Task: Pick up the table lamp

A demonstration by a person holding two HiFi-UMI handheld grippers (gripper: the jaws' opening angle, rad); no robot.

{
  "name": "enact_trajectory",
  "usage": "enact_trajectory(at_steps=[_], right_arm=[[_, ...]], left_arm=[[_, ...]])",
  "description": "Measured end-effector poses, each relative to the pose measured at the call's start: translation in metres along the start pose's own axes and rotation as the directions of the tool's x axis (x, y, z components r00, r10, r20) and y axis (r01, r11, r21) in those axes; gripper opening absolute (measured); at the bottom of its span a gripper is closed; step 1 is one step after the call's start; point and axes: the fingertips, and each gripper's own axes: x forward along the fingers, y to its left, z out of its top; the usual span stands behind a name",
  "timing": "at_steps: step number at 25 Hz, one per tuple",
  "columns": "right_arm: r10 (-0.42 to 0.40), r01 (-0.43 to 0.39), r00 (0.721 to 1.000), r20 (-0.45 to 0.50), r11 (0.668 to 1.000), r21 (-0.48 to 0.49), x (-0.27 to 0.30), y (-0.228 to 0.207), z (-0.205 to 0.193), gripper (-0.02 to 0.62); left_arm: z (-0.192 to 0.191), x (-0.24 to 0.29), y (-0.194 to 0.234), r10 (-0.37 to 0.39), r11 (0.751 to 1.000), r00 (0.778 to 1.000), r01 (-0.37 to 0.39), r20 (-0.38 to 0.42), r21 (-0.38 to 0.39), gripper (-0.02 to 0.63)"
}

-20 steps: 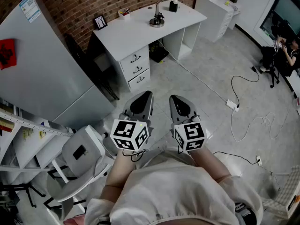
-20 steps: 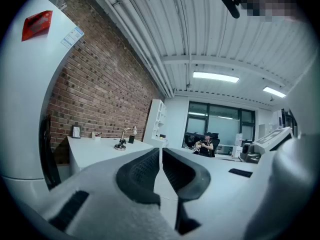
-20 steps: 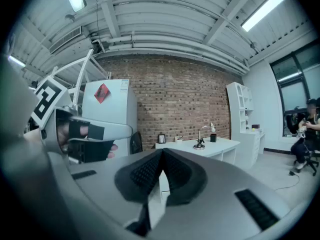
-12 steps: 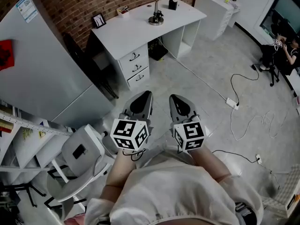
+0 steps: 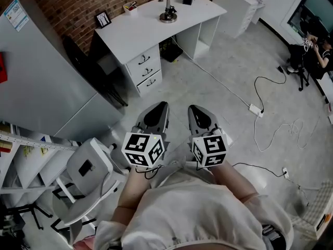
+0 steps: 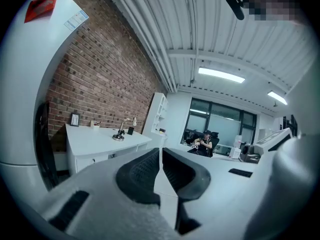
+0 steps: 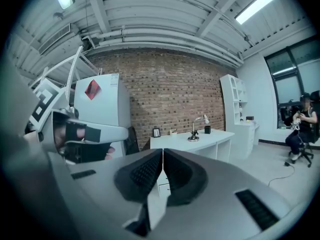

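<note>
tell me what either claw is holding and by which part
Nothing is held. The left claw and the right claw are both shut and empty, and the lamp stands on the desk, far ahead of them.

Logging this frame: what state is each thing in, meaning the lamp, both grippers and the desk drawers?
table lamp: upright on the desk, untouched, far from both grippers
left gripper: shut, nothing between its jaws
right gripper: shut, nothing between its jaws
desk drawers: all closed
</note>
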Motion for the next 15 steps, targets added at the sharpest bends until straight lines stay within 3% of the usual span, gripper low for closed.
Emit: enact_trajectory(at_steps=[7, 15], right_arm=[[0.054, -0.053, 0.998, -0.032, 0.998, 0.019, 0.035, -0.045, -0.005, 0.028], [0.13, -0.13, 0.991, -0.038, 0.992, 0.001, 0.087, -0.136, 0.015, 0.029]], left_arm=[[0.002, 0.045, 0.011, 0.085, 0.996, 0.996, -0.085, 0.006, -0.014, 0.032], [0.005, 0.137, 0.01, 0.187, 0.982, 0.982, -0.187, 0.012, -0.042, 0.032]])
